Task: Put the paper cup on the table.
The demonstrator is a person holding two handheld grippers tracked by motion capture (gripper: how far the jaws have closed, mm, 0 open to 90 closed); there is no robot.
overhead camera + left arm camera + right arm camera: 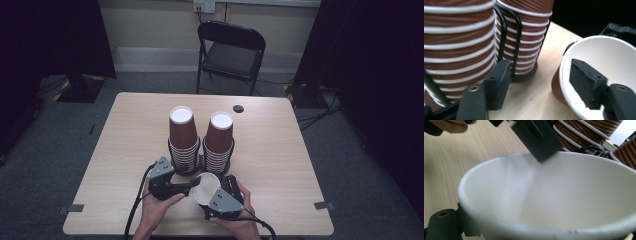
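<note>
Subject: single paper cup (206, 188), brown ribbed outside, white inside, held clear of the tabletop (125, 150) just in front of the two cup stacks.
Landmark: black wire cup holder (509, 42) carrying two stacks of inverted brown cups, left stack (182, 137) and right stack (219, 142); places below are given relative to it.
Cup position: directly in front of the holder, between the two grippers, tilted so its mouth faces the left gripper.
Left gripper (192, 187): jaws stand apart; one pad (586, 85) sits inside the cup mouth without pressing, the other (497, 83) lies outside, close to the holder's base. No grip.
Right gripper (216, 186): in front of the holder's right stack; the cup rests in it, with one jaw (445, 222) showing beside the wall. Whether the pads press cannot be told, though the cup appears carried by this gripper.
Handling, judged: very light, thin-walled, easily crushed or ovalled; the ribbed outside gives friction, the smooth white lining (564, 195) is slippery.
Hold, judged: best across the rolled rim (564, 65), wall between the pads, with light pressure; the rim is the stiffest part.
Risk, judged: over-squeezing creases the wall.
</note>
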